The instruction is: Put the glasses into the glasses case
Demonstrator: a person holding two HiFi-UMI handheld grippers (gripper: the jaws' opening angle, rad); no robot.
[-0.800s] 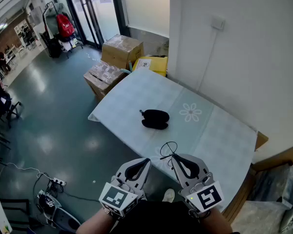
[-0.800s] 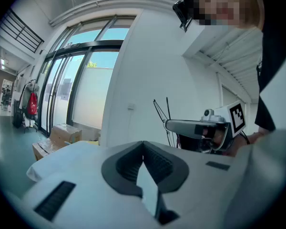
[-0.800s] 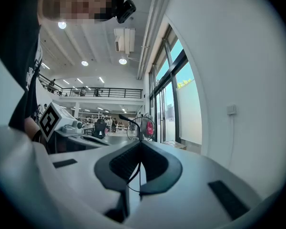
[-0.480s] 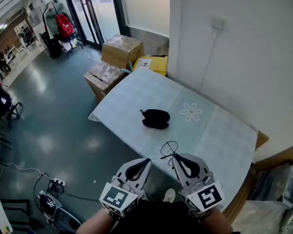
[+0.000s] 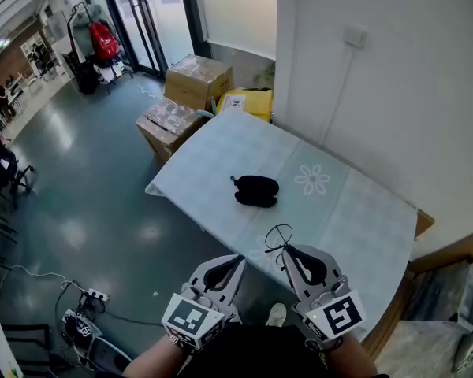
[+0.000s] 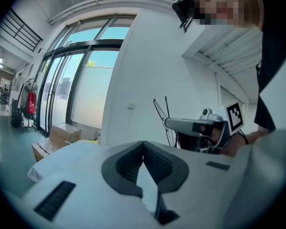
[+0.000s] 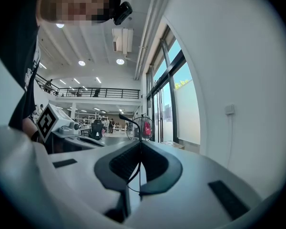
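Pinching thin wire glasses (image 5: 277,237) between right gripper (image 5: 287,250) jaws | likely light, bendable: hold frame gently | left gripper (image 5: 237,260) jaws together, empty | glasses case (image 5: 257,190) well ahead

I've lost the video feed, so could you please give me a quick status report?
Left gripper shut, empty. Right gripper shut on glasses. Glasses case on table ahead, apart from both grippers. Nothing seen in the way.

Looks like a big open office or lab hall, going by the glossy grey floor (image 5: 87,187), tall glass doors (image 5: 146,18), stacked cardboard boxes (image 5: 195,81), office chairs (image 5: 1,168) and that railed mezzanine (image 7: 93,93) under ceiling spotlights (image 7: 81,63).
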